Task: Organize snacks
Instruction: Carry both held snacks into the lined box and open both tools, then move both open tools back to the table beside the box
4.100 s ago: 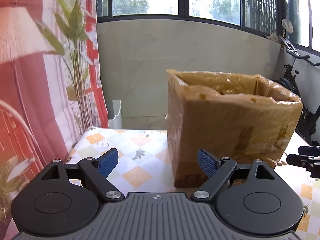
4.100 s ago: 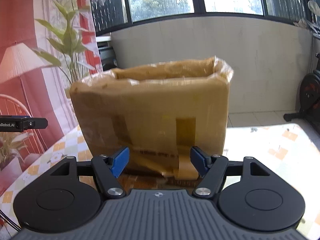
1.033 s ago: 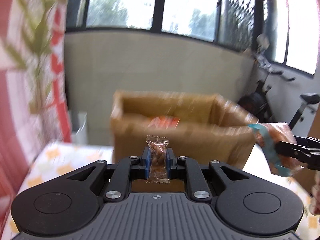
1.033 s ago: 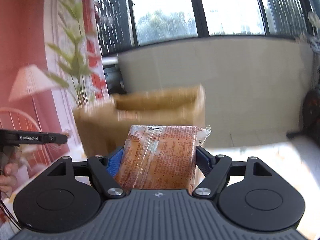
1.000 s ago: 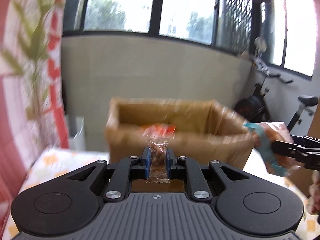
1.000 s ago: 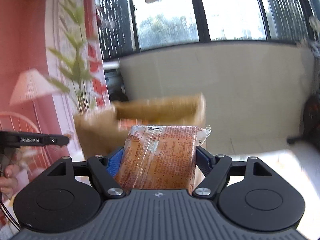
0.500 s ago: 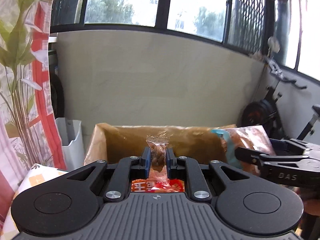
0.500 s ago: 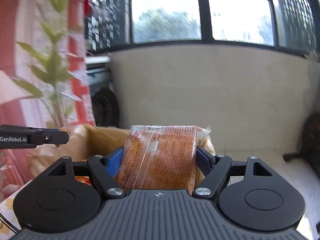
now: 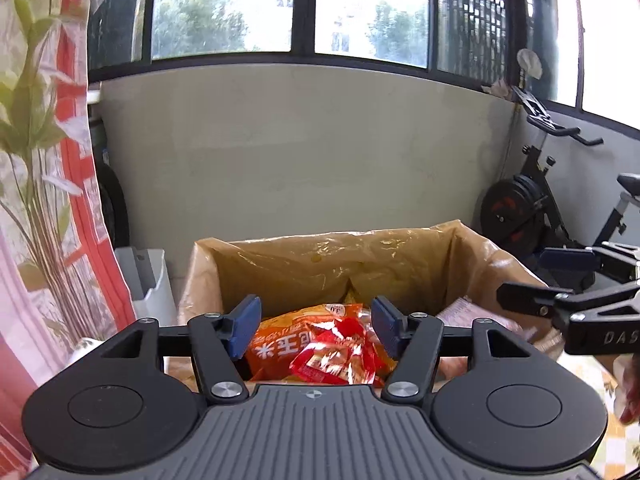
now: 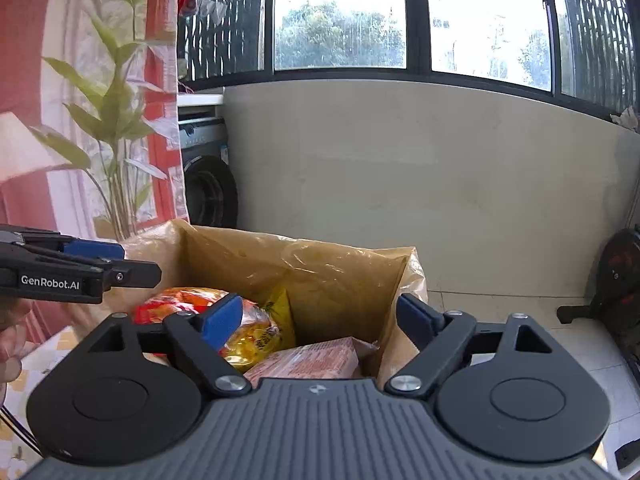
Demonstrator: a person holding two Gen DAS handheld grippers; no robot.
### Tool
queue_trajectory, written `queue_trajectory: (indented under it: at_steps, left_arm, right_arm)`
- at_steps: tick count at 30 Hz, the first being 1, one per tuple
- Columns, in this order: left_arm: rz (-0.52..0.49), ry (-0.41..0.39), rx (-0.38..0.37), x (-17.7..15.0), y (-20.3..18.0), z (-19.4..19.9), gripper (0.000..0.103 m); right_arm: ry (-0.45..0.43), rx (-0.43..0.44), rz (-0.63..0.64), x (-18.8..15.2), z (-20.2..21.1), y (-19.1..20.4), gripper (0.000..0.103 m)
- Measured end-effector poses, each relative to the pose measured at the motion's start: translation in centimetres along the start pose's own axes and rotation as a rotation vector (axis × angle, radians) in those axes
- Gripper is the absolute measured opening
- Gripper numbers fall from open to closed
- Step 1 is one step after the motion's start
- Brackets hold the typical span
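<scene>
Left tongs [image 9: 316, 326]: jaws spread apart, nothing between them, positioned above the open cardboard box [image 9: 280, 264]. Directly below lies an orange snack bag [image 9: 296, 344] with small red packets [image 9: 332, 360] on it. Right tongs [image 10: 320, 320]: jaws likewise wide apart and empty, over the same box; a pink-orange biscuit pack [image 10: 316, 360] lies beneath, a yellow bag [image 10: 256, 336] just left of it.

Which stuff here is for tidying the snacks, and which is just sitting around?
For the job:
cardboard box lined with plastic
orange snack bag inside it
red wrapper on top
yellow snack bag
pink cracker pack
left gripper, open
right gripper, open

Just around:
exercise bike
washing machine
plant-print curtain
white bin
</scene>
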State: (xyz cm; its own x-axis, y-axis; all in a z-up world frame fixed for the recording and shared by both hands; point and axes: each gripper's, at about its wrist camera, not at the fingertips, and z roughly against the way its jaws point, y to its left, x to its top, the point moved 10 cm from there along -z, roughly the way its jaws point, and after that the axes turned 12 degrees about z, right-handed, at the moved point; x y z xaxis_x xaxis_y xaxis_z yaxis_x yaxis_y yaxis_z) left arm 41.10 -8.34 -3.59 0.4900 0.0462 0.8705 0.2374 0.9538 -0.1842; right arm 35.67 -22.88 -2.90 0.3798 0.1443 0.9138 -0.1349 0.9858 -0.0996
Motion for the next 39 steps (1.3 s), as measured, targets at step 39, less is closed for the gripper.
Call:
queue_trajectory:
  at_steps: [39]
  left_arm:
    - [0.117, 0.252, 0.043, -21.7, 7.2, 6.3, 0.061]
  right_arm:
    - [0.192, 0.159, -0.01, -17.8, 4.9, 10.3, 0.066]
